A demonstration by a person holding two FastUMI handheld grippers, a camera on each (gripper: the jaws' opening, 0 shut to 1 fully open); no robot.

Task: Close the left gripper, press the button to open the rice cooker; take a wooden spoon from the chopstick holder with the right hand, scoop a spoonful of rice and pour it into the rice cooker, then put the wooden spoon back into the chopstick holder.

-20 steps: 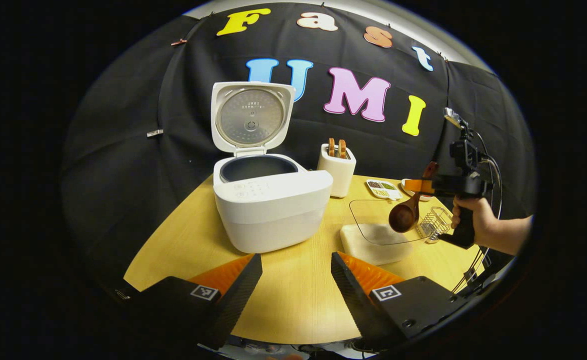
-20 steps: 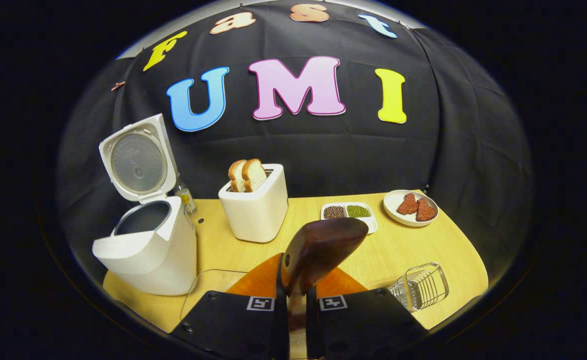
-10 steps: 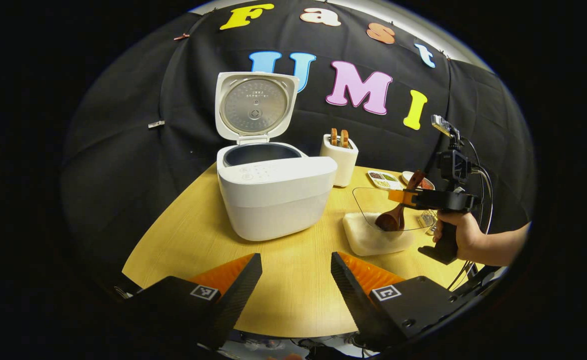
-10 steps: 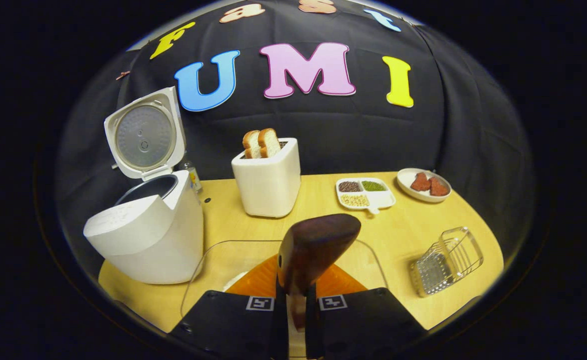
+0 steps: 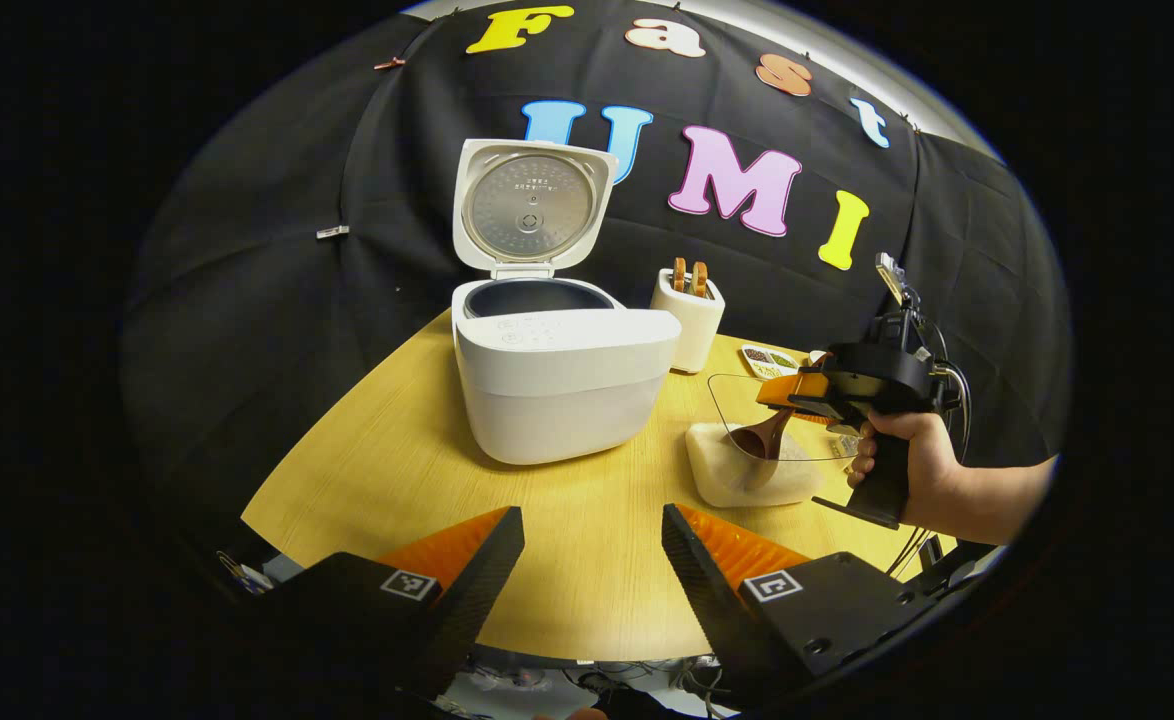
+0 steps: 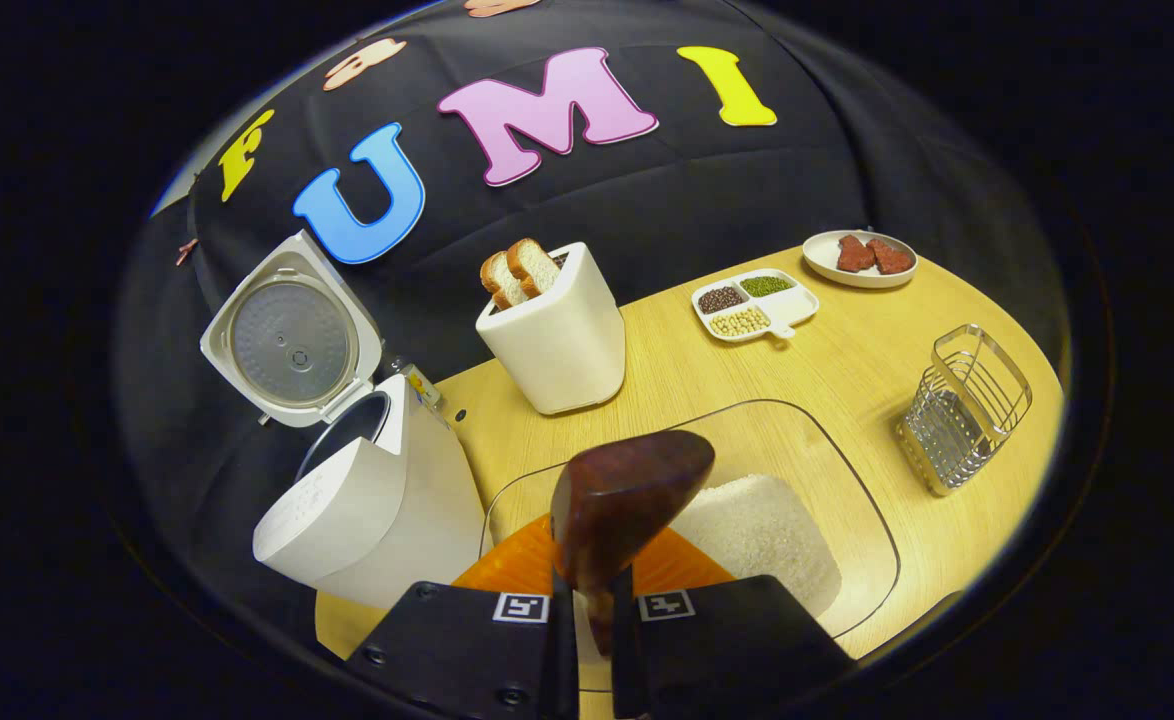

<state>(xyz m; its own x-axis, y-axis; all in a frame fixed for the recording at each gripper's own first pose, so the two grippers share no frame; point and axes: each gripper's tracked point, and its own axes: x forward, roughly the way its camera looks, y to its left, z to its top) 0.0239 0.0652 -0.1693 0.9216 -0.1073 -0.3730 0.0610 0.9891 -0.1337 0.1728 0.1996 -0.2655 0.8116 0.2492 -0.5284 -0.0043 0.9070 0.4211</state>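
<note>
Spoon handle hidden between right gripper point(image 6: 592, 610) fingers, clamped on wooden spoon point(image 6: 627, 490). Bowl tilts over rice point(image 6: 762, 530) in clear container point(image 6: 852, 490). Left gripper point(image 5: 592, 560) fingers apart, empty. Rice cooker point(image 5: 557, 385) open beyond.

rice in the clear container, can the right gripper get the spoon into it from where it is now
Probably yes. The right gripper, shut on the wooden spoon, holds its bowl just above the rice. The clear container has no lid on it, and nothing stands between them.
</note>
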